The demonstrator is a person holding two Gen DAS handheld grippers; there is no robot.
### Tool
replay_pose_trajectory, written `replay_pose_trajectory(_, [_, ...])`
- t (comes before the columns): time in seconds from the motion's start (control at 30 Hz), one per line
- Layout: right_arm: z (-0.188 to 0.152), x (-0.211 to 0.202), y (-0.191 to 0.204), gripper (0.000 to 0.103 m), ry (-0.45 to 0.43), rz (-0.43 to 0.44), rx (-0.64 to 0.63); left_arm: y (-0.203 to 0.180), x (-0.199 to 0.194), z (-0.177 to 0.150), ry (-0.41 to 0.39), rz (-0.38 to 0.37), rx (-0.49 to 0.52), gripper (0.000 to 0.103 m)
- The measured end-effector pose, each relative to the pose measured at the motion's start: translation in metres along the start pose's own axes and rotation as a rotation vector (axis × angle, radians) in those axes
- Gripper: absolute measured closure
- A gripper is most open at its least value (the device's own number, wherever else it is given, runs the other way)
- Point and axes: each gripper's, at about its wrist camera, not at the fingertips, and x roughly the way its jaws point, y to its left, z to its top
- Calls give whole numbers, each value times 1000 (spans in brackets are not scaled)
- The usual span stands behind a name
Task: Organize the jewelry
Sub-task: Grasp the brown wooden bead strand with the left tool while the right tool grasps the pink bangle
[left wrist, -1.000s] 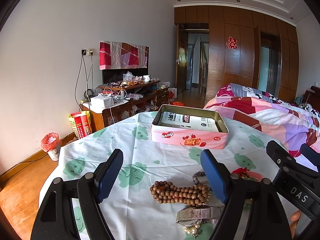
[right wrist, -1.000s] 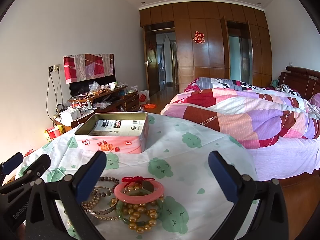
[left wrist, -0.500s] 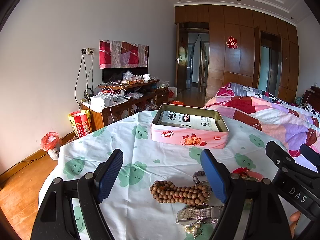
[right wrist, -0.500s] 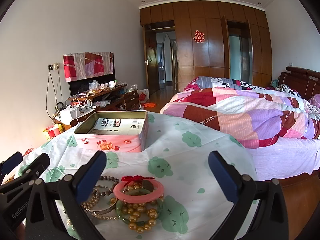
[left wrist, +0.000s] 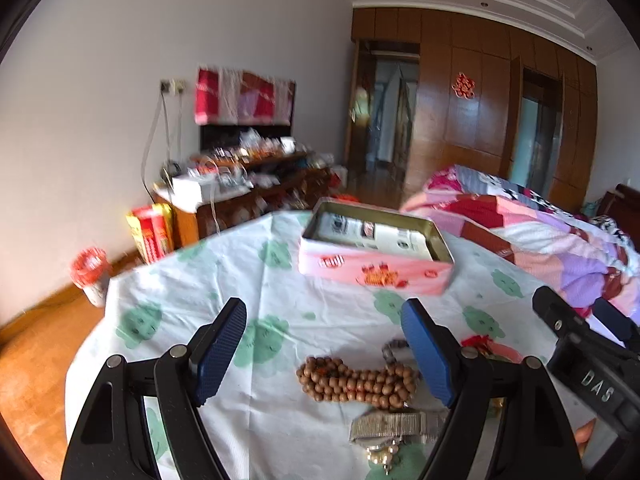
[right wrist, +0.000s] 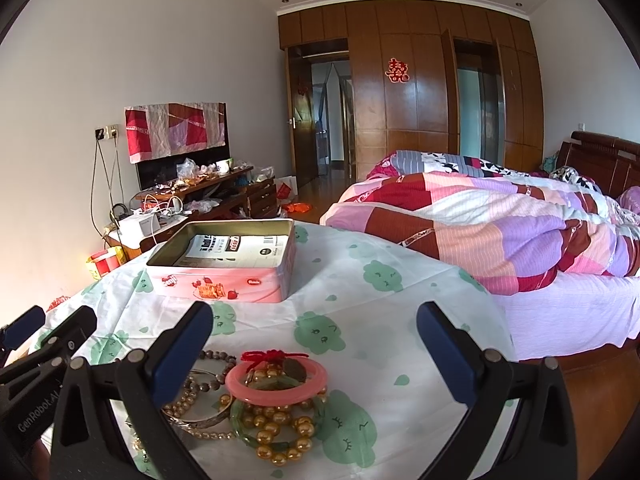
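- Since a moment ago my left gripper has swung, blurring its view; the pink tin now sits tilted in frame.
- Both sets of jaws gape wide, holding nothing.
- Wooden bead string lies on the tablecloth between my left fingers: light, limp, best pinched mid-bunch.
- Pink bangle rests atop gold beads, before my right gripper: stiff, slick, likely brittle; take its rim.
- Both hover low, aimed forward.
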Motion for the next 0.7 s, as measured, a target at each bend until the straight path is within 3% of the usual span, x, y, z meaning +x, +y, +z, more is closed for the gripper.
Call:
replay_pose_trajectory(0.33, [1, 2, -28, 0, 107, 59, 13, 39, 16, -12, 199, -54, 51, 23])
replay_pose_trajectory(0.47, [-2, 2, -38, 10, 150, 95, 40, 41, 25, -13, 265, -121, 57, 24])
replay_pose_trajectory(0.5, [-3, 4, -37, 10, 157, 97, 44, 39, 26, -13, 270, -134, 57, 28])
replay_pose_trajectory(0.53, [-4, 4, -38, 10, 161, 97, 49, 37, 27, -12, 275, -149, 61, 41])
replay_pose_trajectory(0.57, [-3, 6, -39, 10, 172, 97, 49, 32, 29, -12, 294, -175, 71, 47])
replay_pose_trajectory(0.7, [0, 5, -40, 10, 178, 101, 57, 20, 46, -14, 389, -242, 57, 47])
